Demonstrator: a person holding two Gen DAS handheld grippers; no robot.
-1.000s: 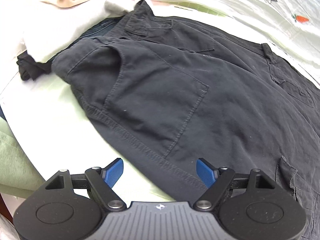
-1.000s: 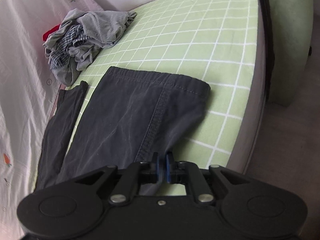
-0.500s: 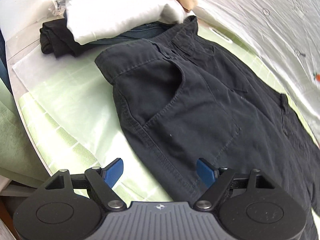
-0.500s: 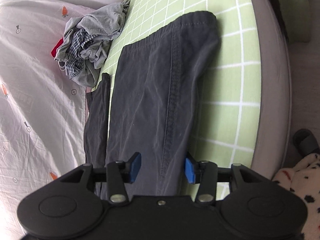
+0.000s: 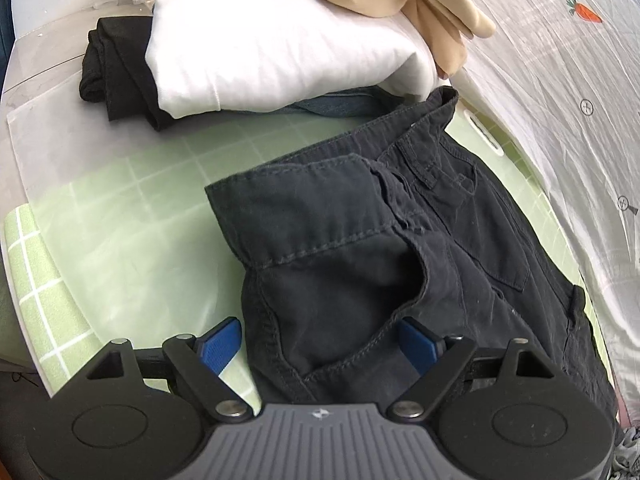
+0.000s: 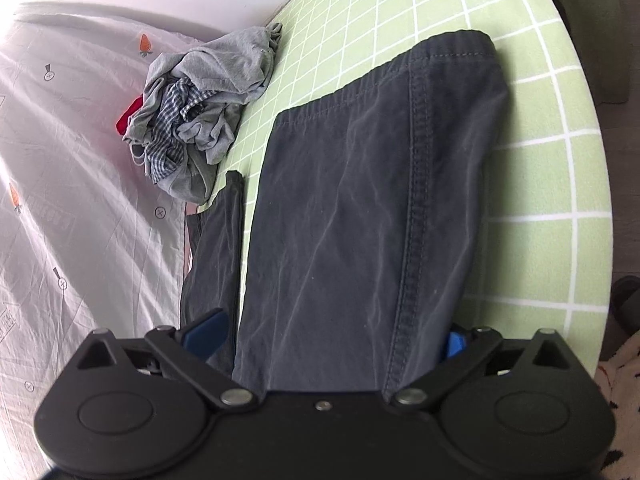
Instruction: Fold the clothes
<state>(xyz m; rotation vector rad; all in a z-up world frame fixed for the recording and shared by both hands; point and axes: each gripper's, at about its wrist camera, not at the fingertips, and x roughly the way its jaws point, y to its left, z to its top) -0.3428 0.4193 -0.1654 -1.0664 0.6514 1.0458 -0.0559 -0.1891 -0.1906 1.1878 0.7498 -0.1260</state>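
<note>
The black trousers [image 5: 400, 248] lie flat along the bed [image 6: 540, 128], waistband beside the folded pile [image 5: 272, 40]. Left claw [image 5: 320, 346] and right claw [image 6: 332, 338] gape, released, straddling waist and leg. Probably gripping for a fold; both must clench on cloth

Black trousers [image 5: 360, 264] on a green white-checked cover [image 6: 540, 184]; blue-tipped tongs [image 5: 320, 346].

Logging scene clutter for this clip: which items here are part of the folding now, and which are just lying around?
In use:
black trousers, laid flat on the green checked sheet
left gripper, open over the waist end
right gripper, open over the leg end

Lying about:
folded stack
crumpled grey and checked pile
carrot-print sheet
</note>
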